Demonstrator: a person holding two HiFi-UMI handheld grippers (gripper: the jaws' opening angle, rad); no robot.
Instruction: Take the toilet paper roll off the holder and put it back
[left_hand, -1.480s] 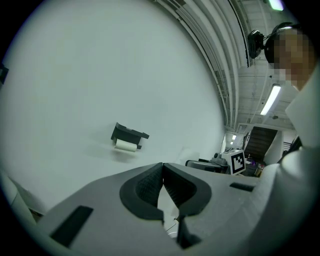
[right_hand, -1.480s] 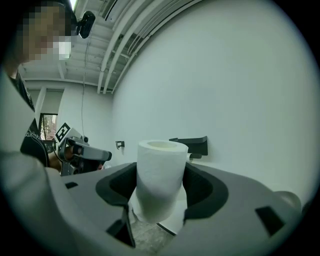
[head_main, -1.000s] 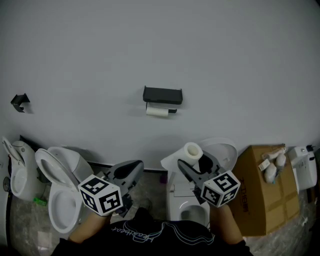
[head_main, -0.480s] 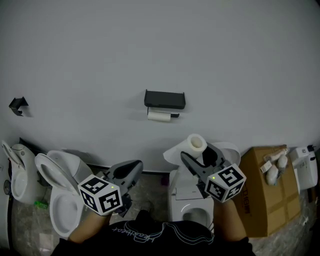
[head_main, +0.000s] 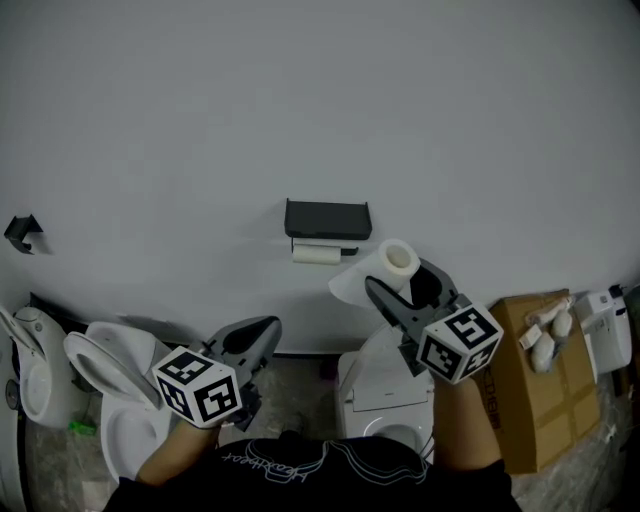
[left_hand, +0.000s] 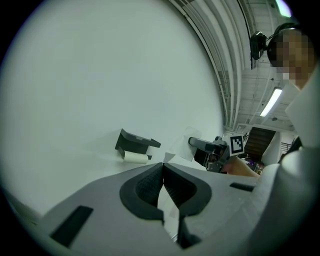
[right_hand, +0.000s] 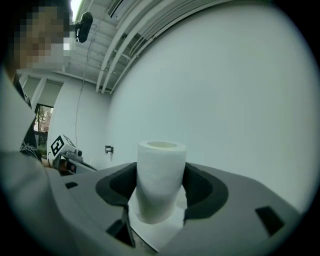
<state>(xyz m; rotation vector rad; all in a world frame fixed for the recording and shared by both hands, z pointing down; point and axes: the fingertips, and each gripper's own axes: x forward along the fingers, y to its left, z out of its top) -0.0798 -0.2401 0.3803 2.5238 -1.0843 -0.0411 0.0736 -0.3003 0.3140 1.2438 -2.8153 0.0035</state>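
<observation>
toilet paper roll (right_hand: 160, 182) in right gripper (right_hand: 159, 187)

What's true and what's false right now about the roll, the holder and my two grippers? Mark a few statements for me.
1. The right gripper is shut on a toilet paper roll. True.
2. The left gripper grips a second roll. False: its jaws are together with nothing between them.
3. The black holder on the wall is bare. False: a white roll hangs just under it.
4. A loose sheet trails from the held roll. True.
</observation>
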